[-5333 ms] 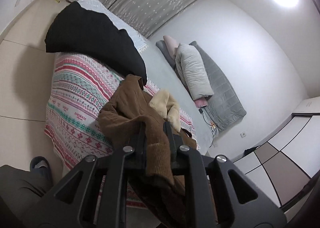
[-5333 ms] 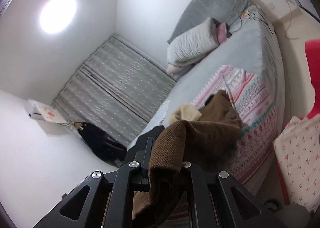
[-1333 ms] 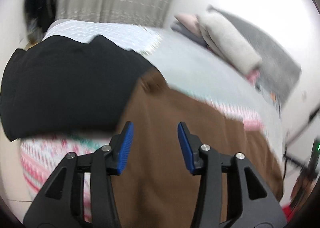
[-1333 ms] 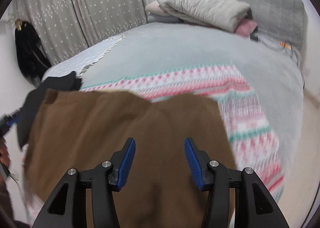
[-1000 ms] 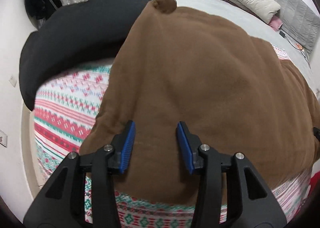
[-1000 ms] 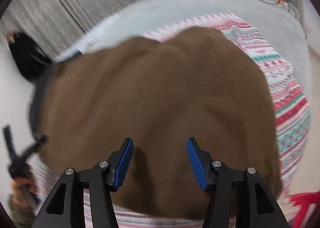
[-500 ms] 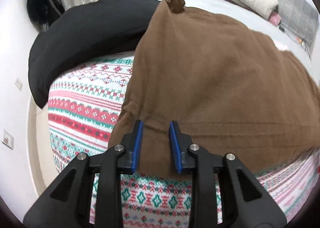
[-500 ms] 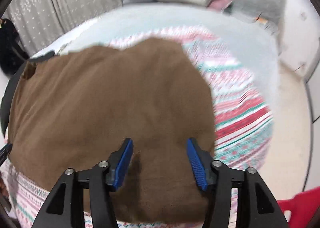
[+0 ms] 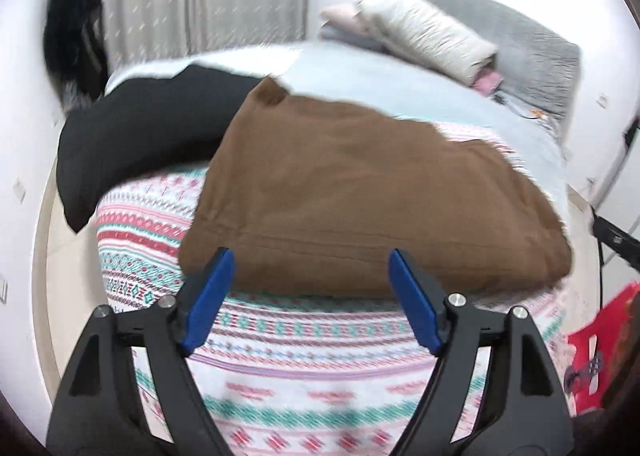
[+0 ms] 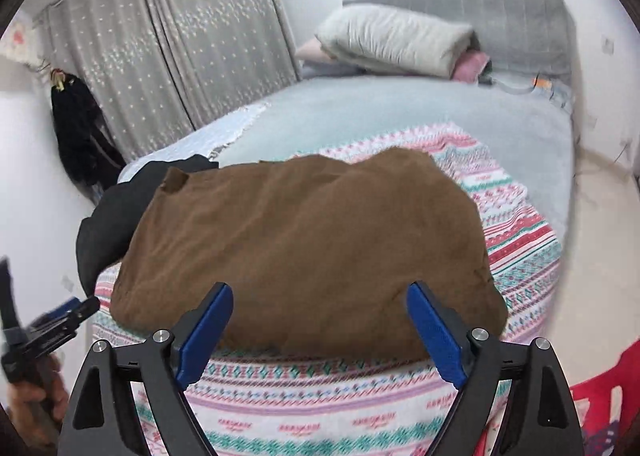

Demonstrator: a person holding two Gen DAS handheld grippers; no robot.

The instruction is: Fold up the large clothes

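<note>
A large brown garment [image 9: 360,184] lies spread flat on the patterned blanket [image 9: 304,384] at the foot of the bed. It also shows in the right wrist view [image 10: 304,240]. My left gripper [image 9: 312,296] is open and empty, just short of the garment's near hem. My right gripper [image 10: 320,328] is open and empty, also at the near hem. The left gripper shows at the left edge of the right wrist view [image 10: 60,320].
A black garment [image 9: 144,136] lies left of the brown one, partly under it. Pillows [image 10: 396,40] and a grey headboard [image 10: 516,20] stand at the far end. A red object [image 9: 596,340] sits at the lower right. Curtains [image 10: 168,44] hang behind.
My left gripper let go of the garment's hem, opened wide and drew back. My right gripper opened wider and drew back too. The brown garment lies flat.
</note>
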